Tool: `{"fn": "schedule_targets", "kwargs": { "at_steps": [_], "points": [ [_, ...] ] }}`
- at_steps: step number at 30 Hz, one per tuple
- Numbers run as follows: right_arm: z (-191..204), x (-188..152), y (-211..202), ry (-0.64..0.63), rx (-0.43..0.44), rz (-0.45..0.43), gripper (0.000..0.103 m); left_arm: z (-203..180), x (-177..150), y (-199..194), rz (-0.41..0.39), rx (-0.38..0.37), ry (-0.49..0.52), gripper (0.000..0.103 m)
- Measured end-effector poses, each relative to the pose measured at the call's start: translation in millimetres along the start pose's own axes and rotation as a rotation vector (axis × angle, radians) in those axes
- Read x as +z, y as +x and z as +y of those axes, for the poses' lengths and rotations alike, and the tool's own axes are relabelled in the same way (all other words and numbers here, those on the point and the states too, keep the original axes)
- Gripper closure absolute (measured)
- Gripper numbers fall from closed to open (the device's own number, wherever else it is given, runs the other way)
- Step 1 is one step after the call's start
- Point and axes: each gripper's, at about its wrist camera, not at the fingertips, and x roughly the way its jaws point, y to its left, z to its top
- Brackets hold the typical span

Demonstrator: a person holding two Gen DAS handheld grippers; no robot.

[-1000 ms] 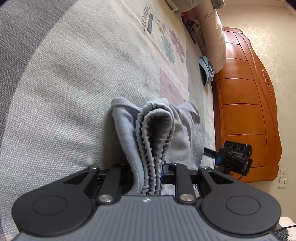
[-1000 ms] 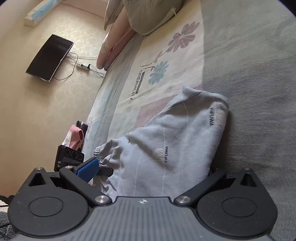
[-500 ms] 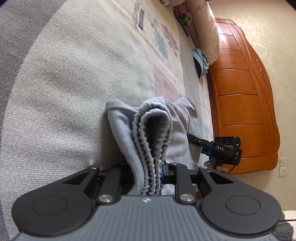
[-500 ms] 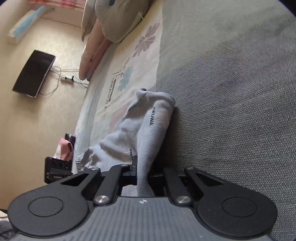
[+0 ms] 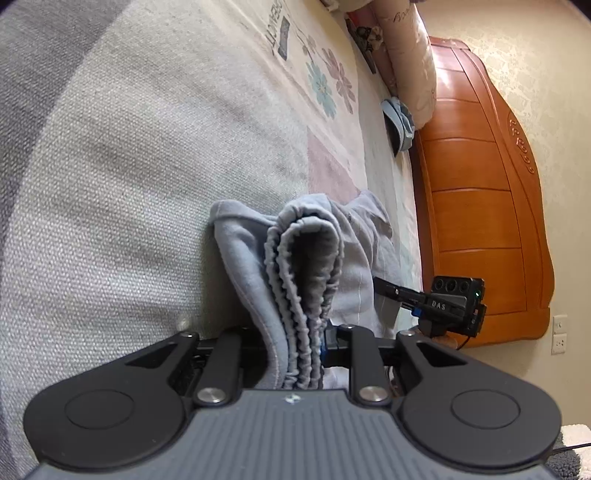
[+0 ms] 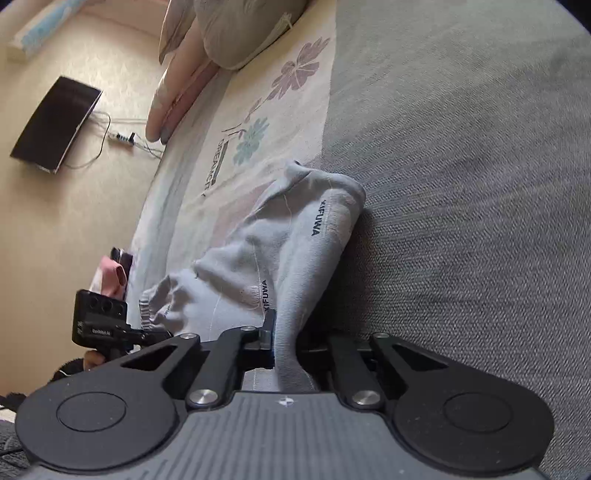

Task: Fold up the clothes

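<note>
Left wrist view: the left gripper [image 5: 295, 354] is clamped on the ribbed elastic waistband of the grey sweatpants [image 5: 306, 266], which stand doubled over between its fingers on the bedspread [image 5: 147, 155]. This grip reads the same as a second ago; what is new is that the right gripper [image 5: 384, 291], which was off beside the wooden headboard [image 5: 487, 221] then, now reaches into the cloth at the far side of the garment.

Right wrist view: a second ago the right gripper's fingers stood apart over the flat-lying pants; now they are closed on a fold of grey cloth [image 6: 291, 332] near the printed lettering, and the fabric rises in a ridge from the bedspread toward the pillows [image 6: 236, 33]. The left gripper [image 6: 159, 334] shows at the waistband end. With both ends now pinched, I judge the pants are ready to be lifted or carried over into a fold; how many folds they already hold cannot be told.

No containers show in either view.
</note>
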Motion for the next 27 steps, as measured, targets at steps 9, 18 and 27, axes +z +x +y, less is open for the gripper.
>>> {"fn": "schedule_targets", "kwargs": {
  "at_steps": [9,18,27],
  "points": [
    [7.0,-0.3,-4.8,-0.075,0.017,-0.005,0.094,-44.7,-10.8,-8.5,-0.082,0.158,0.064,0.083],
    [20.3,-6.1,-34.1,-0.121,0.112,-0.097,0.094,-108.4,0.6,-2.8,-0.081,0.253,0.156,0.083],
    [17.8,-22.5,-108.7,-0.119,0.098,-0.310,0.094,-201.9,31.6,53.4,0.002,0.238,0.385,0.083]
  ]
}}
